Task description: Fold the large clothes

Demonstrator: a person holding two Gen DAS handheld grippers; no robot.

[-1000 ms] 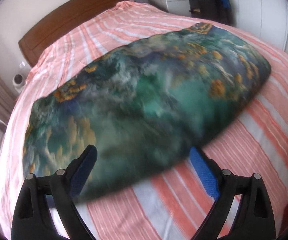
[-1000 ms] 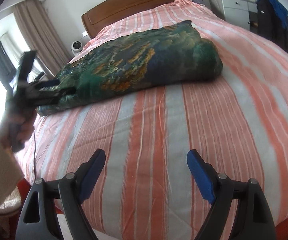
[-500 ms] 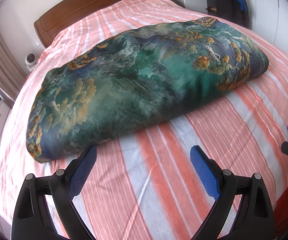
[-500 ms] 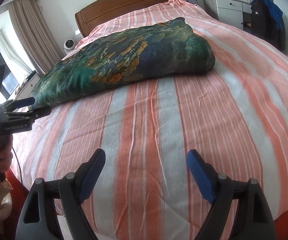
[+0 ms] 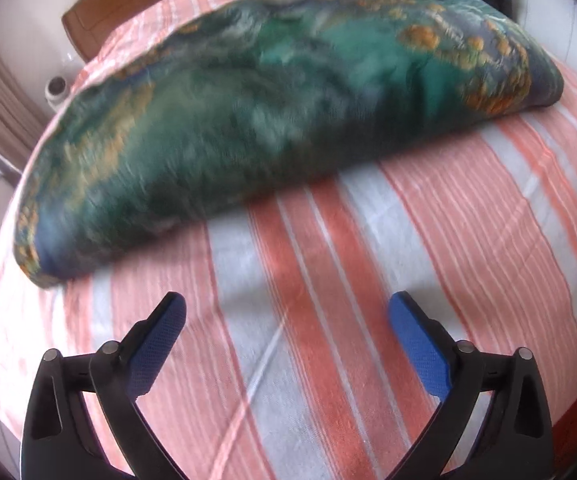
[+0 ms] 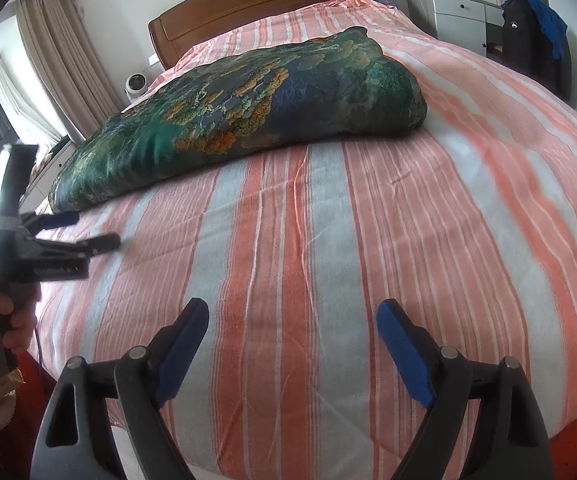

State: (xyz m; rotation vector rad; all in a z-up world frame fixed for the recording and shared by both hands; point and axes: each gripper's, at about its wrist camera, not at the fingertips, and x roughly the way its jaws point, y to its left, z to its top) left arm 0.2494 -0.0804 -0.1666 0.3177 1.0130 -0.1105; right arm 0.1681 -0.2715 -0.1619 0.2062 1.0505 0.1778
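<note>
I see my left gripper (image 5: 286, 320) spread wide, holding nothing, above the striped bedspread (image 5: 368, 264); the folded green patterned cloth (image 5: 280, 108) lies beyond, blurred.

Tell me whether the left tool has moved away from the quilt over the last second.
Yes. In the right wrist view the left tool has pulled back off the quilt corner toward the bed's near edge, and now hangs open just short of it.

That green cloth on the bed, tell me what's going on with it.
A person holds a gripper in each hand over the striped bed. The folded green patterned cloth lies on it, held by neither. The left gripper and right gripper are both open, near the bed's front edge, short of the cloth.
</note>
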